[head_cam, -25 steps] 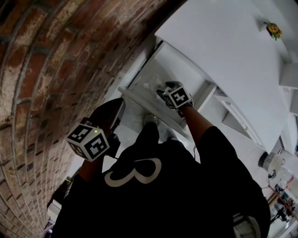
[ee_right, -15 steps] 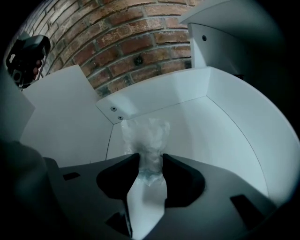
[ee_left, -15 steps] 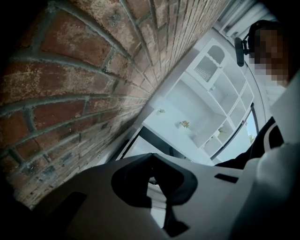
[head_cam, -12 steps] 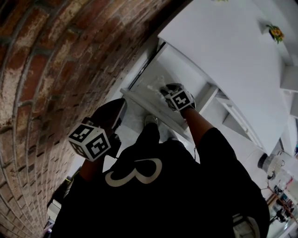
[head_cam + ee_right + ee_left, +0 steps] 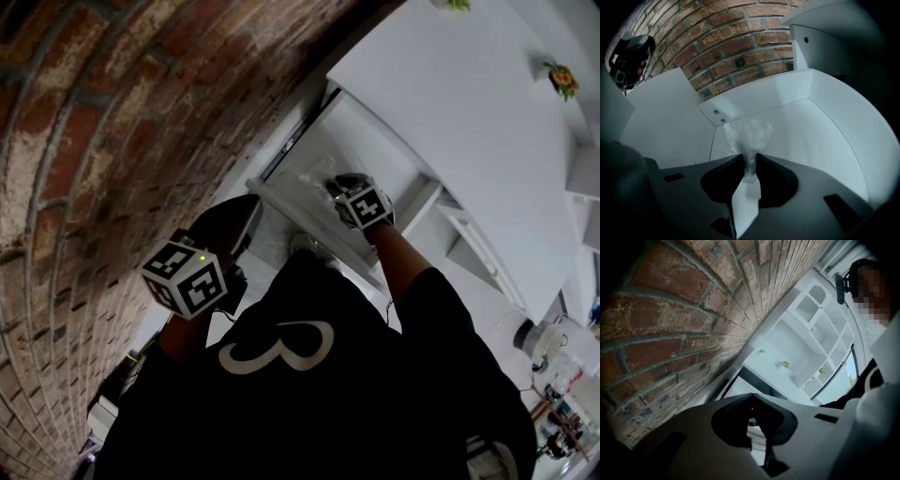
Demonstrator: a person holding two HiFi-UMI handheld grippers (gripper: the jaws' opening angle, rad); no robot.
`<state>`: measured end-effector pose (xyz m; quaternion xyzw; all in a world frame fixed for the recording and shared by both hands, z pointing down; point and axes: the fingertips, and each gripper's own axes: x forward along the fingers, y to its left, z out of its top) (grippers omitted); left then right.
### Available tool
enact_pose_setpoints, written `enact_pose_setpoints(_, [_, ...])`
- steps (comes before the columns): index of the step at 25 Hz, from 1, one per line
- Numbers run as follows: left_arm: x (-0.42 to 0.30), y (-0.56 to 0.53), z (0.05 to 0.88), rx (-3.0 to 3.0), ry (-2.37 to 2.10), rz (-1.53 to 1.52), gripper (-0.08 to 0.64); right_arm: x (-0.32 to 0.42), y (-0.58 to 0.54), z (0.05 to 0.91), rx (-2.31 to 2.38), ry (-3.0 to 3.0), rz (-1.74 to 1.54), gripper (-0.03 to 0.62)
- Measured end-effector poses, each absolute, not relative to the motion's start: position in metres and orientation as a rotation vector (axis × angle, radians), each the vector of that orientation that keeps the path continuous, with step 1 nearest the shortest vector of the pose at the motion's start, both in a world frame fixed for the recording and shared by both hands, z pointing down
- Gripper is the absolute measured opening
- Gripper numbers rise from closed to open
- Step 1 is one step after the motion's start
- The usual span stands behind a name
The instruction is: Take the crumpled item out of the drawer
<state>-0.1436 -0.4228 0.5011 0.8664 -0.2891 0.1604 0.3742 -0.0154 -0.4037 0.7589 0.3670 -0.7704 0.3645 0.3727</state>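
The jaws of the right gripper (image 5: 750, 158) have just been closing and pinch the crumpled clear plastic wrapper (image 5: 747, 133) inside the open white drawer (image 5: 825, 124), so it should be lifted slowly, straight over the wall, while the left gripper (image 5: 751, 397) idles, jaws pressed together.

We identify the operator by a black top (image 5: 394, 375) that carries a large white mark (image 5: 279, 345) shaped like a 3, with a short sleeve (image 5: 441, 300) ending above the forearm. The left claw (image 5: 249, 204) and the right claw (image 5: 330, 184) have smooth black moulded bodies. Each carries a marker cube, the left cube (image 5: 186, 281) and the right cube (image 5: 364, 204), with white faces printed with black square patterns. A small green light (image 5: 202, 258) shows on the left cube. In the gripper views, a rounded cut-out sits behind each claw's tips.
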Motion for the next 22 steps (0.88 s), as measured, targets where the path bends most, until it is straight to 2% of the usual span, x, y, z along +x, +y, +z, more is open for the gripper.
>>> enact_pose_setpoints(9, [-0.126, -0.412, 0.499, 2.218, -0.744, 0.418, 0.003, -0.007, -0.405, 0.745, 0.959, -2.013, 0.969, 0.081])
enact_pose_setpoints(22, [-0.11, -0.387, 0.464, 2.238, -0.791, 0.38, 0.003, 0.01, -0.401, 0.68, 0.965, -2.119, 0.903, 0.083])
